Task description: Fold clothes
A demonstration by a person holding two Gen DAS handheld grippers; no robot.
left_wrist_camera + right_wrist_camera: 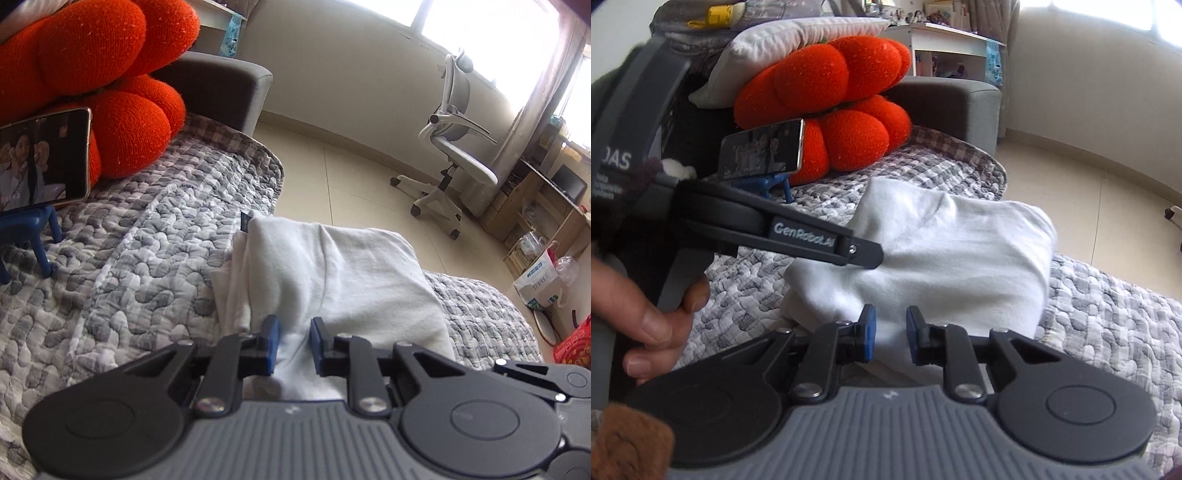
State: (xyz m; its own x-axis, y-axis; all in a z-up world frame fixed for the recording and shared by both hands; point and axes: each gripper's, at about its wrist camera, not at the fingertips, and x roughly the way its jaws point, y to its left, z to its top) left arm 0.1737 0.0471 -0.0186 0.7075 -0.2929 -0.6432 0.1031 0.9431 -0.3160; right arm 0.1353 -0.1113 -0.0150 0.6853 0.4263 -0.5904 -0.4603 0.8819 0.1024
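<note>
Jaws of the left gripper (294, 341) stand narrowly apart with a fold of the white garment (347, 273) pinched between the blue pads (271, 339); cloth fills the gap and rises ahead of the tips. Jaws of the right gripper (889, 334) are set likewise, narrow, blue pads (868, 332) pressing a bunched edge of the same white garment (960, 251).

Garment: partly folded, lying on the grey patterned quilt (140, 258), extending forward from both pairs of jaws.

Right wrist view: left gripper's body enters from the left of the right jaws, its tip reaching the cloth just ahead and left of them. Hand (646, 314) wraps its handle, fingers curled.

Beyond the garment, ahead-left of the left jaws: phone (44, 158) propped on a small blue stand (40, 236), leaning near the orange plush cushion (96, 74). Ahead-right, off the bed: pale office chair (454, 144) on the tiled floor (351, 166).
</note>
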